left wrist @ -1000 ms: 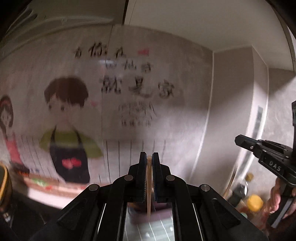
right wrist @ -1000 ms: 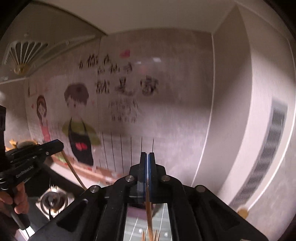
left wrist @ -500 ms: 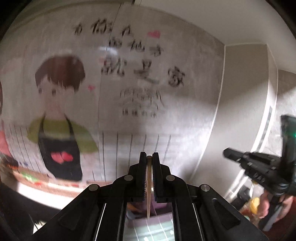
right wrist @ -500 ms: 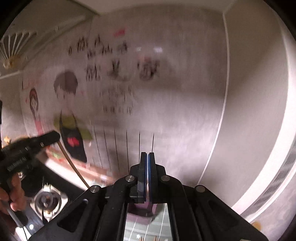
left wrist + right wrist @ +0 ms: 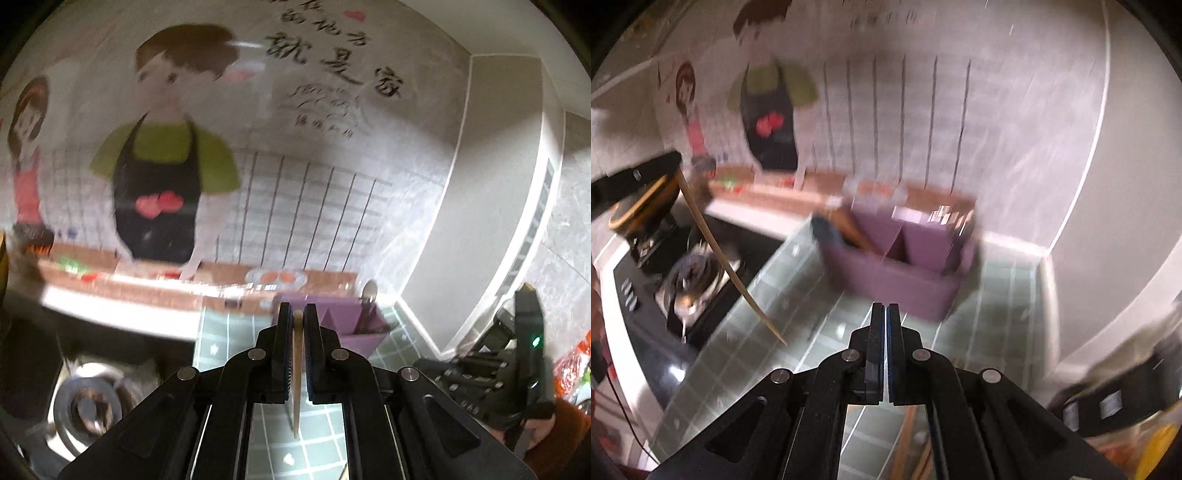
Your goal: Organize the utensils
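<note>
Cartoon cooks are filling the far wall (image 5: 332, 192), above a green-tiled counter (image 5: 798, 280) where the purple organizer (image 5: 897, 269) is standing, stove (image 5: 690, 280) at its left. Left gripper (image 5: 294, 369) is hovering level above the counter, pinching a single bamboo chopstick (image 5: 727, 266) that is hanging downward. Right gripper (image 5: 885, 354) is tilting down toward the organizer, jaws pressed together (whether anything sits between them, I cannot tell). More chopsticks (image 5: 905, 439) are lying near it. Likely trouble: the thin stick pivoting in the pinch and missing its compartment.
</note>
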The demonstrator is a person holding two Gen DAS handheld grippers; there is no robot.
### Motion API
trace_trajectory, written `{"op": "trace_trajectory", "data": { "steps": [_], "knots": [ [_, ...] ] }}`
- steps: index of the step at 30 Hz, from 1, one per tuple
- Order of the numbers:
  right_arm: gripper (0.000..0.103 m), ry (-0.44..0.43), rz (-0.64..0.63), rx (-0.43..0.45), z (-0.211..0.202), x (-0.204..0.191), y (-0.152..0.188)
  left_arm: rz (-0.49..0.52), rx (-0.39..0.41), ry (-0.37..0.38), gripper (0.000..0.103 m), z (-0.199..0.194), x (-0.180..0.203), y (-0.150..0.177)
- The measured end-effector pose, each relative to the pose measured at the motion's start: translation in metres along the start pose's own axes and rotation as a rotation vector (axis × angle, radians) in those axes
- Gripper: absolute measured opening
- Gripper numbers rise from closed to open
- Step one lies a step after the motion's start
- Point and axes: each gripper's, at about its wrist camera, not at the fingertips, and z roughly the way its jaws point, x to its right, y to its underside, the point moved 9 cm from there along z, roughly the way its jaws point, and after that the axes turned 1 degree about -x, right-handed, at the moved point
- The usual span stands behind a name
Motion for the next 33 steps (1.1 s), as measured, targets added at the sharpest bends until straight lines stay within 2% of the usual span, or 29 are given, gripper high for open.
{"op": "trace_trajectory", "data": {
  "steps": [3,6,9,10,12,18,25,30,33],
  "knots": [
    [0.001,-0.023,-0.036,-0.058,0.016,-0.015,0.024,-0.024,-0.020,-0.018,0.006,-0.006,-0.011,0.017],
    [0.004,-0.086,-0.107,-0.105,0.022,-0.037,0.042,-0.026,-0.016,-0.048,0.006,-0.014,-0.019,0.026],
    [0.008,-0.201,-0.216,-0.151,0.022,-0.069,0.064,-0.043,-0.011,-0.062,0.006,-0.027,-0.026,0.031],
    [0.012,-0.245,-0.267,-0.171,0.022,-0.082,0.073,-0.044,-0.004,-0.070,0.006,-0.031,-0.027,0.031],
    [0.017,-0.281,-0.358,-0.184,0.023,-0.100,0.087,-0.044,0.011,-0.085,0.006,-0.040,-0.030,0.029],
    [0.018,-0.357,-0.620,-0.227,0.027,-0.146,0.134,-0.051,0.029,-0.088,0.006,-0.054,-0.034,0.026],
    [0.018,-0.325,-0.887,-0.240,0.033,-0.163,0.163,-0.070,0.031,-0.058,0.006,-0.054,-0.034,0.024],
    [0.018,-0.304,-0.949,-0.251,0.043,-0.167,0.170,-0.076,0.020,-0.044,0.006,-0.048,-0.033,0.023],
    [0.018,-0.288,-0.946,-0.244,0.053,-0.169,0.168,-0.080,0.017,-0.040,0.006,-0.045,-0.034,0.023]
  ]
}}
